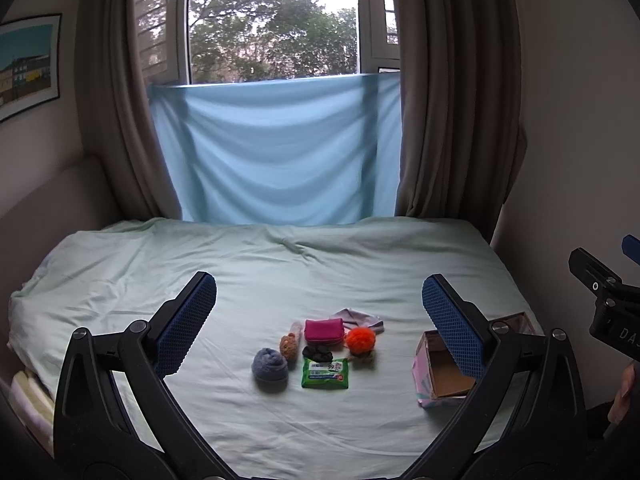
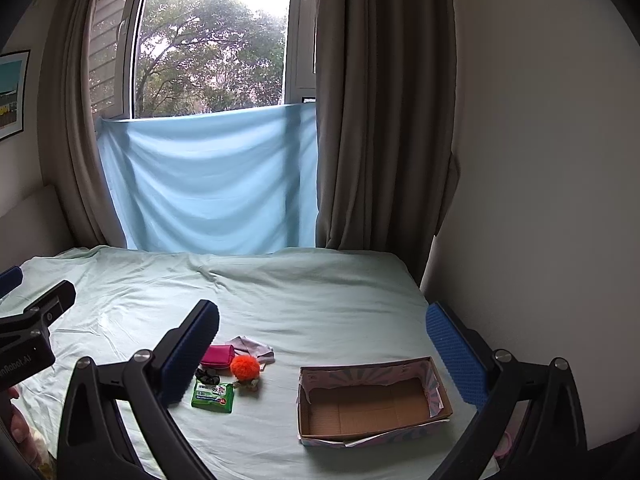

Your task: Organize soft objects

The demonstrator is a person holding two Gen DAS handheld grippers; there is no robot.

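Note:
A cluster of small items lies on the pale green bed sheet [image 1: 280, 272]: a blue-grey rolled sock [image 1: 270, 365], a brown plush toy [image 1: 289, 345], a pink pouch [image 1: 324, 331], an orange pom-pom [image 1: 360, 339], a black hair tie [image 1: 317, 354], a green wipes pack [image 1: 325, 373] and a folded lilac cloth [image 1: 357, 317]. An open cardboard box [image 2: 372, 400] sits empty to their right. My left gripper [image 1: 319, 300] is open and empty, above and short of the cluster. My right gripper [image 2: 322, 330] is open and empty, above the box's left side.
Brown curtains [image 2: 384, 120] and a light blue cloth [image 1: 276, 152] hang by the window behind the bed. A wall [image 2: 540, 160] borders the bed's right edge. A headboard [image 1: 48, 188] stands at the left. The right gripper's body [image 1: 608, 300] shows at the left wrist view's right edge.

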